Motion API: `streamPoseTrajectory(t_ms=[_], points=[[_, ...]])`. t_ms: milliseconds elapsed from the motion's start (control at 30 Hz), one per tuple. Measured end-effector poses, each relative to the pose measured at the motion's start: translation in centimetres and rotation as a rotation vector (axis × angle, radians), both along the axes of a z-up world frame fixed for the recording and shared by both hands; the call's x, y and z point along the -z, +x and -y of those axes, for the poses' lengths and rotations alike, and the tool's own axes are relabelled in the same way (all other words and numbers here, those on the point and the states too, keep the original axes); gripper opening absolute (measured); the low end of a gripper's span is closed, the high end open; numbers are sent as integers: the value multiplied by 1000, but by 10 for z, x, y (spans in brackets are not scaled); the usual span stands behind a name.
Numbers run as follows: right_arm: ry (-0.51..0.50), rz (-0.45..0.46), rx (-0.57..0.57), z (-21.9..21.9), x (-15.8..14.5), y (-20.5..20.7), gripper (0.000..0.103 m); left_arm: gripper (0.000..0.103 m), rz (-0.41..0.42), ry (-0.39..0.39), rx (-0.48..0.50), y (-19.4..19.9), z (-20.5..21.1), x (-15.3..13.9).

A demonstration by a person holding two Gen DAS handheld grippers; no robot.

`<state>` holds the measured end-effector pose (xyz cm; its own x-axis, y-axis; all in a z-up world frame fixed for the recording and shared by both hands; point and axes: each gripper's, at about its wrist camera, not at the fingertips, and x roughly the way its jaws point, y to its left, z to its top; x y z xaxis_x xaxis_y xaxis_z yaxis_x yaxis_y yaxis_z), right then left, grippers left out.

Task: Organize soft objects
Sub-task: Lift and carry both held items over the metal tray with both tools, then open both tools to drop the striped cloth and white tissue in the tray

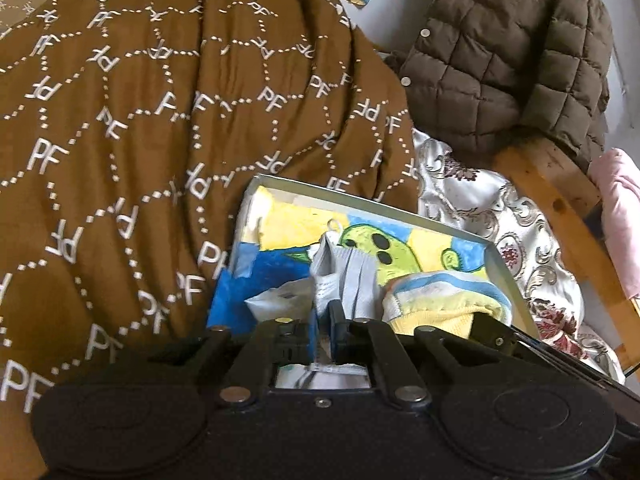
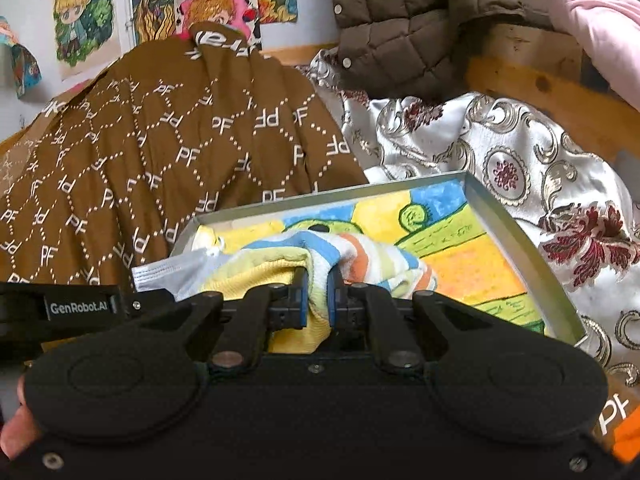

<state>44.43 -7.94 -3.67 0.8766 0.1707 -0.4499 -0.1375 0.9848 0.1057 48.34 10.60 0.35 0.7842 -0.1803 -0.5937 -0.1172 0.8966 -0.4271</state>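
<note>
A shallow grey box (image 1: pixel 362 199) with a painted yellow, blue and green bottom lies on the bed. My left gripper (image 1: pixel 325 309) is just over its near edge, shut on a pale grey sock (image 1: pixel 346 270) that stands up between the blue pads. Right of it in the box lies a striped yellow, blue and white cloth (image 1: pixel 440 292). In the right wrist view my right gripper (image 2: pixel 318 282) is shut on that striped cloth (image 2: pixel 360 258), low over the box (image 2: pixel 500 216). The grey sock (image 2: pixel 168 272) shows at the left.
A brown blanket with white PF letters (image 1: pixel 120 120) is heaped left of and behind the box. A quilted brown jacket (image 1: pixel 500 60) hangs over the wooden bed frame (image 1: pixel 552 184). Silver floral fabric (image 2: pixel 500 160) lies right of the box, pink cloth (image 2: pixel 592 12) beyond. Posters (image 2: pixel 80 20) cover the wall.
</note>
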Motion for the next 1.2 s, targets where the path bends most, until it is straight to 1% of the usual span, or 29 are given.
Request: streamPoseTrajectory(t_ms=[33,67,100,133,167,233,267,300,333,367,400,433,500,567,633,700,733,800,933,1067,1100,1200], points=[[-1,-6,-3,-2,0,-3,6,14,-4,7,-1,-1,0,-2],[-3,-11,-3,-4,1,-2,6,17,-7,19,-2,-3,0,-4],[-2,-12,-4,-5,0,-4,7,17,-6,32,-2,-5,0,-7],[-3,-12,-2,-7,-1,-6,7,19,-4,47,-2,-6,0,-9],[-4,-10,-2,-7,-4,-4,10,24,-4,62,-2,-8,1,-12],[-5,-6,-3,-7,-11,-5,14,29,1,78,-1,-12,2,-18],[-3,-2,-3,-6,-16,-5,15,36,3,83,-2,-14,2,-20],[-2,1,-3,-7,-17,-7,19,39,3,87,0,-16,2,-22],[0,4,-3,-7,-22,-11,25,44,2,92,0,-18,2,-25],[3,7,-3,-4,-31,-19,29,46,6,98,-2,-20,2,-27],[5,10,-3,-4,-34,-21,36,46,11,106,-3,-23,2,-30],[8,12,-2,-4,-36,-23,40,46,15,113,-6,-26,2,-33],[27,18,-3,2,-45,-31,43,49,29,126,-13,-33,2,-39],[49,31,3,7,-51,-36,47,58,56,135,-26,-42,0,-47],[76,52,8,13,-59,-44,54,65,85,128,-45,-53,-3,-56],[101,84,10,19,-69,-56,58,68,114,115,-67,-64,-6,-66],[114,101,8,22,-75,-62,63,70,127,111,-75,-70,-6,-71],[131,129,11,29,-86,-74,68,73,161,115,-87,-83,-7,-82],[156,183,7,40,-108,-102,81,84,230,134,-109,-115,-5,-107],[150,232,-15,48,-129,-136,88,85,280,144,-104,-152,-1,-129],[147,244,-20,49,-134,-145,92,85,289,143,-103,-161,0,-133],[128,285,-36,54,-148,-177,94,90,317,150,-102,-192,3,-141]])
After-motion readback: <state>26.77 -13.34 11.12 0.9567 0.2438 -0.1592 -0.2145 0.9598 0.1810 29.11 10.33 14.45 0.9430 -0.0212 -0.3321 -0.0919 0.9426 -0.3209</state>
